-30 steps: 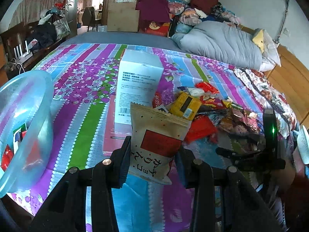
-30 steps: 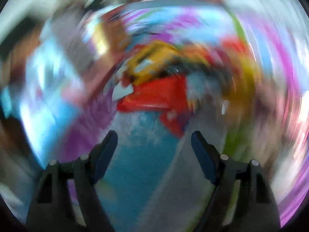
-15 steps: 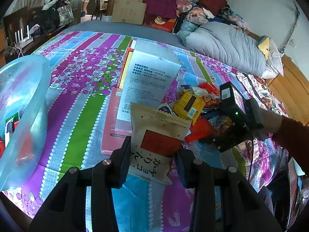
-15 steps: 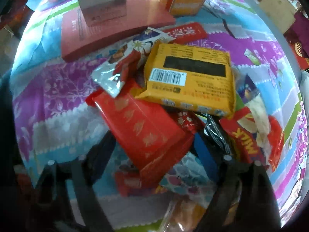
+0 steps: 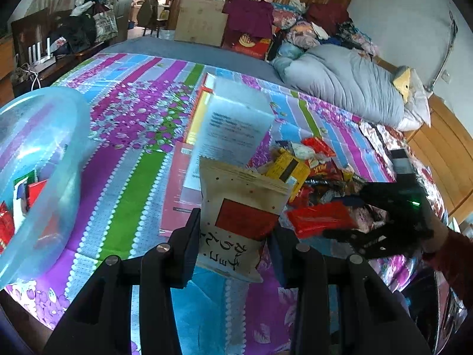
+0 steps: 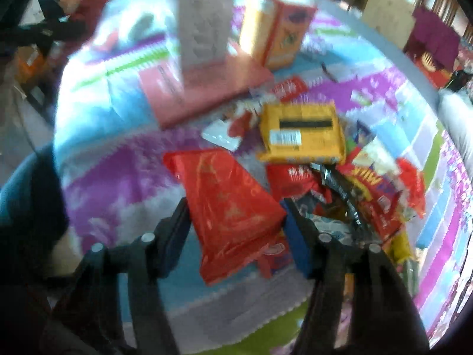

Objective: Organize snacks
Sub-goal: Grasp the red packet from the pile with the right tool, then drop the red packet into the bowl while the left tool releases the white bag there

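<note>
Bedroom with a bed under a striped sheet [image 5: 127, 159] of purple, blue and green, floral in places; grey duvet [image 5: 343, 88] heaped at the far side, cardboard boxes and clothes beyond.

Landmark for all places: tall white box [image 5: 233, 130], standing upright on a flat pink box [image 5: 177, 195] near the middle of the sheet.

Left of the white box, at the edge of the left wrist view: clear blue plastic tub [image 5: 38, 159], with a few red packets visible through its wall.

Directly in front of the white box, closest to the camera: left gripper [image 5: 233, 245], narrowly open, clamped on a beige snack pouch [image 5: 239, 213] with a red square label, held upright above the sheet.

Right of the white box: pile of snack packets [image 5: 313, 171] lying on the sheet, a yellow packet [image 6: 301, 133] with barcode on top.

Behind the white box in the right wrist view: orange carton [image 6: 275, 35], upright.

At the near side of the pile: right gripper [image 6: 236, 230], jaws just closed further, now around a red packet [image 6: 227, 207]; both pads against its edges, packet raised a little above the sheet. Slight blur in this view.
</note>
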The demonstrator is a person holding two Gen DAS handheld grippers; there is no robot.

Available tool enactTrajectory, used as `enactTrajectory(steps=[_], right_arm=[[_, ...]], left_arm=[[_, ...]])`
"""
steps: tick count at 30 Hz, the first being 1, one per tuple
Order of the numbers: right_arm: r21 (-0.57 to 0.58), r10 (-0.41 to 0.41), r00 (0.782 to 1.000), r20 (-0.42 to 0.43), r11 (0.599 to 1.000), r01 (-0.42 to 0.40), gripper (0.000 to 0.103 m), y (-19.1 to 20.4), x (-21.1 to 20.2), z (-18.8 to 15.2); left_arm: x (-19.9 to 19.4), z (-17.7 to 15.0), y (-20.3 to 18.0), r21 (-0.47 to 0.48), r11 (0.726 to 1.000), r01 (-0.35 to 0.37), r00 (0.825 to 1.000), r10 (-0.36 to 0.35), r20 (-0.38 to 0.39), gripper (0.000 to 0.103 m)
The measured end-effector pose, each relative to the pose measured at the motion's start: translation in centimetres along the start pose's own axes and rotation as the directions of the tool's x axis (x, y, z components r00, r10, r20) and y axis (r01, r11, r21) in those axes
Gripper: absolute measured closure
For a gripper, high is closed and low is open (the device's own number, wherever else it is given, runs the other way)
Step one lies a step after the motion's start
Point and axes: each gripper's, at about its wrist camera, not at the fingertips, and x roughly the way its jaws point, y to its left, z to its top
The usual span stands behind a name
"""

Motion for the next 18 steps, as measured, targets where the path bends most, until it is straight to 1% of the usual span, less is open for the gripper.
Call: enactTrajectory(steps=[2,5,9,12,14,16,18], right_arm=[[-0.006,-0.023,0.998,0.053,1.0,0.024,0.042,1.3,-1.9,1.1],[-0.02,-0.056,0.992,0.112,0.998,0.059,0.043,1.6,-3.6,2.7],[-0.058,-0.09,0.977,0.196,0.993,0.103,0.043,3.3,-6.3,4.8],[-0.083,-0.081,0.958,0.275,0.991,0.108,0.043,4.6,-8.4,7.1],[-0.092,-0.059,0.941,0.333,0.991,0.094,0.043,5.9,-9.7,9.2],[-0.094,-0.031,0.927,0.373,0.993,0.071,0.043,6.6,-10.2,11.2],[-0.096,-0.008,0.913,0.409,0.994,0.051,0.043,7.4,-10.0,14.1]], left_arm=[[-0.7,0.1,0.5,-0.009,1.0,-0.004,1.0,0.004,0.014,0.061],[-1.8,0.2,1.3,-0.024,1.0,-0.015,0.999,0.016,0.034,0.061],[-3.2,0.3,2.7,-0.054,0.998,-0.025,0.998,0.028,0.064,0.061],[-4.6,0.5,4.1,-0.085,0.995,-0.044,0.994,0.052,0.096,0.061],[-5.7,0.9,5.3,-0.114,0.992,-0.062,0.99,0.076,0.12,0.061],[-7.0,1.5,6.9,-0.15,0.985,-0.087,0.983,0.109,0.148,0.061],[-8.3,2.1,9.0,-0.196,0.972,-0.125,0.972,0.16,0.17,0.061]])
